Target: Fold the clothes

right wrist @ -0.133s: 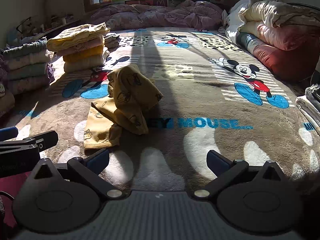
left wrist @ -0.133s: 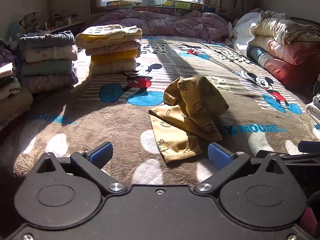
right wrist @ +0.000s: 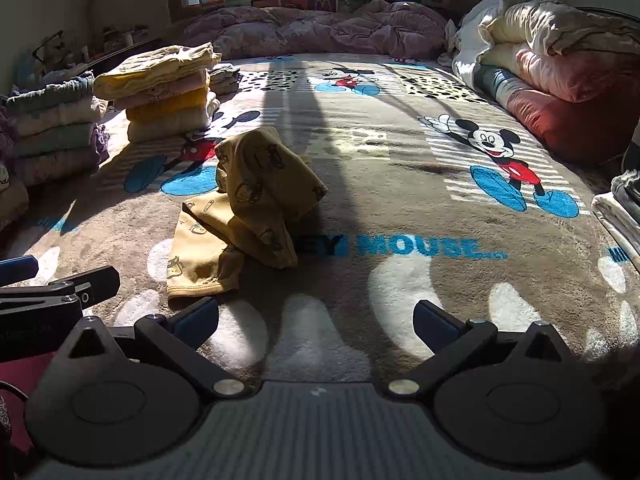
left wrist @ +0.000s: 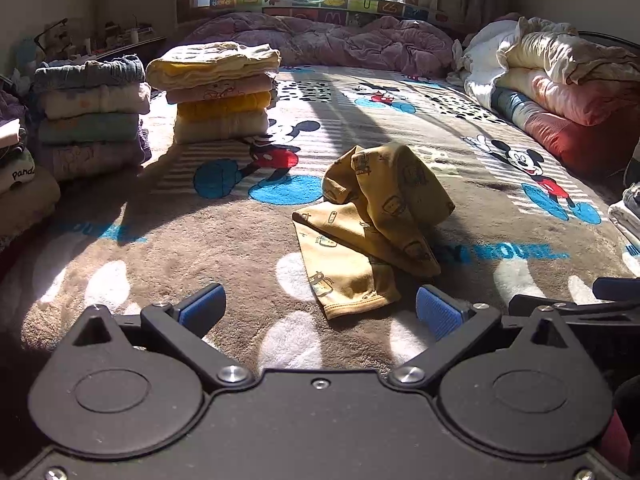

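Observation:
A crumpled mustard-yellow garment [left wrist: 376, 224] with small cartoon prints lies in a heap on the Mickey Mouse blanket [left wrist: 460, 160]. It also shows in the right wrist view [right wrist: 244, 216], left of centre. My left gripper [left wrist: 318, 312] is open and empty, just in front of the garment's near hem. My right gripper [right wrist: 316, 318] is open and empty, with the garment's near corner just beyond its left finger [right wrist: 196, 318]. Each gripper shows at the edge of the other's view.
Two stacks of folded clothes stand at the far left, one yellow-topped [left wrist: 220, 92] and one blue-topped [left wrist: 90, 116]. Rolled quilts [left wrist: 560, 88] lie at the right. A purple duvet [left wrist: 340, 42] lies under the window. More folded clothes [right wrist: 620, 208] sit at the right edge.

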